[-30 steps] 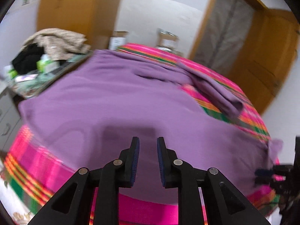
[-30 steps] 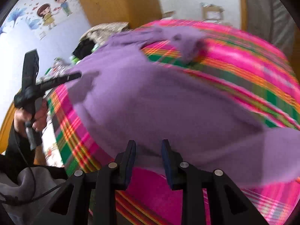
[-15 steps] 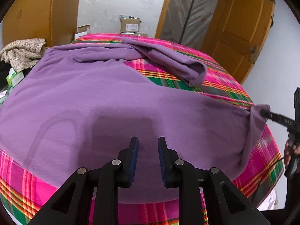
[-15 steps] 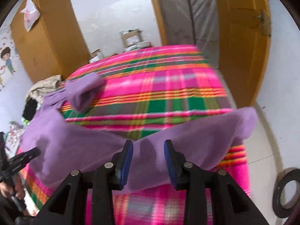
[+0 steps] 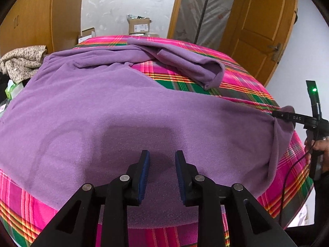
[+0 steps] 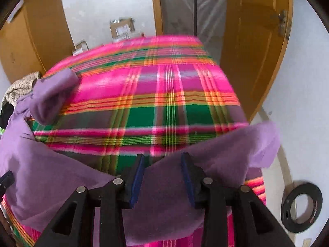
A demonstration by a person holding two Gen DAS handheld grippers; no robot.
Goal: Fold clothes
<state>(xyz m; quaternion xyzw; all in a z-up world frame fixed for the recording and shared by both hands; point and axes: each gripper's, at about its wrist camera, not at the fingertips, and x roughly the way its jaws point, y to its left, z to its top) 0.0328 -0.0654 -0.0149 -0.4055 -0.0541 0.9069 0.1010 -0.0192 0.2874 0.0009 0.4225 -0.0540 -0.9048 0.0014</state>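
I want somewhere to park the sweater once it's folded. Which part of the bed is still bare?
The plaid blanket lies bare on its far right part, bordered by the purple sweater's loose sleeve on the left and the bed edge toward the wooden door. The near and left side is covered by the sweater, and a clothes pile crowds the far left.

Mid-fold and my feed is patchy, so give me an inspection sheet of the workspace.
Surface: plaid blanket covers the bed; its right part is uncovered.
Job's things: purple garment spread over the left part; its sleeve lies bunched on the blanket.
Clutter: clothes pile left of the bed; cardboard boxes behind it; black ring on the floor.
Grippers: left gripper jaws apart, over the garment; right gripper jaws apart, garment corner draped across them.
Cables: black cable hangs below the right gripper's handle.
Surroundings: wooden door, plastic sheeting.
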